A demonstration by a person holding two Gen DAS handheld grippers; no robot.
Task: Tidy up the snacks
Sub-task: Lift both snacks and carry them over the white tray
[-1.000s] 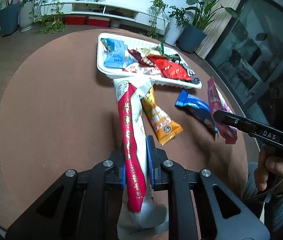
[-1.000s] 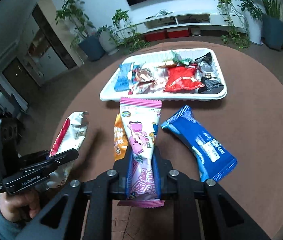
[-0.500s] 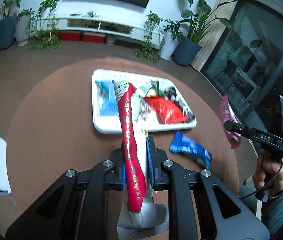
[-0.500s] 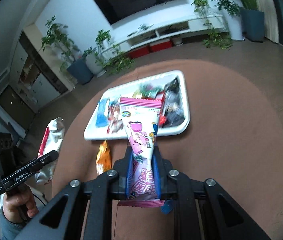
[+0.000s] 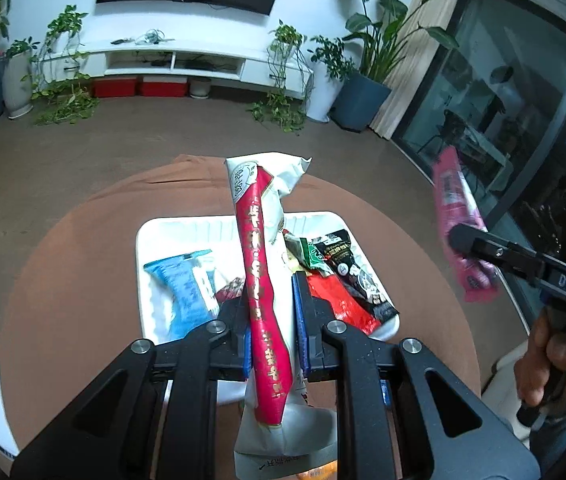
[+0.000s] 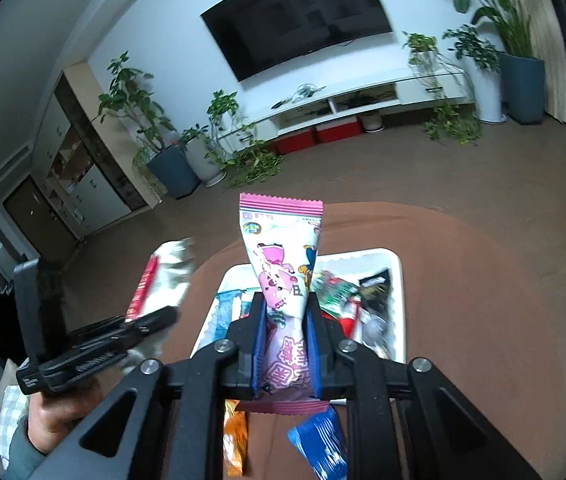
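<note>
My left gripper [image 5: 273, 334] is clamped on the red-and-white snack pack [image 5: 261, 280], which stands up from between the blue pads and is held clear of the counter [image 5: 63, 264]. In the left wrist view the pack's top end points to 12 o'clock, over the white tray [image 5: 145, 240].

My right gripper [image 6: 285, 346] is clamped on the pink snack pack [image 6: 283, 264], also held clear of the counter, with its crimped end at 12 o'clock over the tray. In the left wrist view this pack appears at 3 o'clock, blurred.

The tray sits on the round brown counter and holds a light blue packet [image 5: 181, 284] at its 9 o'clock side, and a red packet [image 5: 337, 300] and a black packet [image 5: 349, 268] at its 3 o'clock side.

In the right wrist view an orange packet [image 6: 234, 440] and a dark blue packet [image 6: 323, 444] lie on the counter at 6 o'clock, on the near side of the tray.
</note>
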